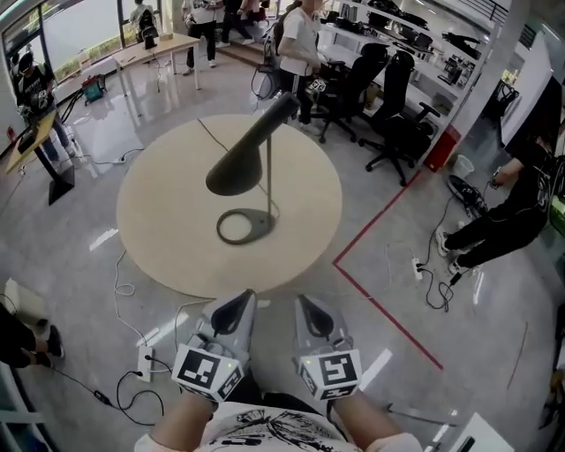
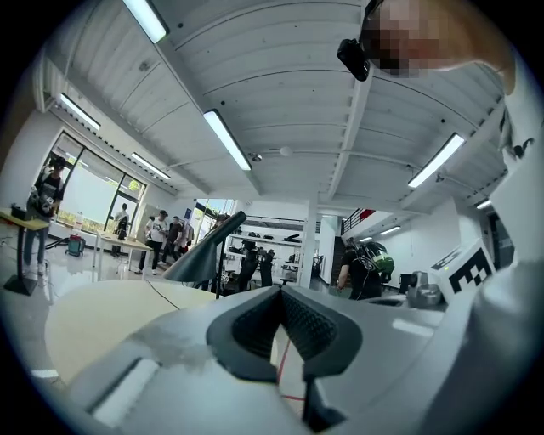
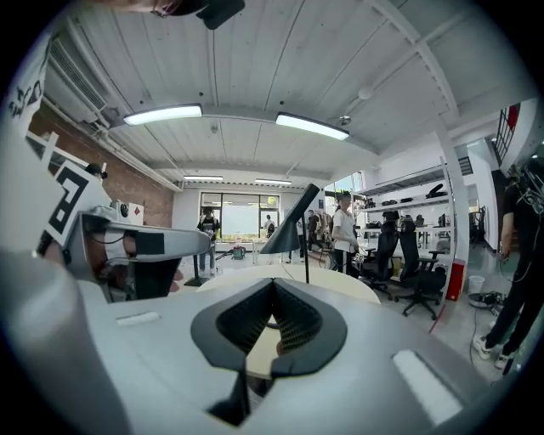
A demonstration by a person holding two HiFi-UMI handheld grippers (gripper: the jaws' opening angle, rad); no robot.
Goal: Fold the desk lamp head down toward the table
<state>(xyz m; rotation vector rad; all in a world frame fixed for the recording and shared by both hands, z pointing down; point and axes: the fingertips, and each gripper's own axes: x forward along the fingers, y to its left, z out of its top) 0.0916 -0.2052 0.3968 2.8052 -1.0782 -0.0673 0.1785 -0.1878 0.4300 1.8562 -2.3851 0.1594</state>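
Lamp (image 1: 250,163) stands mid-table (image 1: 159,221), head raised. Left gripper (image 1: 244,297) and right gripper (image 1: 305,301) sit near, jaws closed, empty.

Beyond the round table (image 1: 159,221), the standing people (image 1: 207,18) are too small for us to tell apart, and the person in black (image 1: 521,207) to the table's right is cut by the picture's edge. Above the table, the desk lamp (image 1: 252,154) hides the top of its stem behind its own shade in the head view. In each gripper view the body of the left gripper (image 2: 280,293) or right gripper (image 3: 274,285) covers the table's near part, and we cannot make out the lamp's base. Nearer than the table, both forearms (image 1: 181,425) run off the bottom edge.
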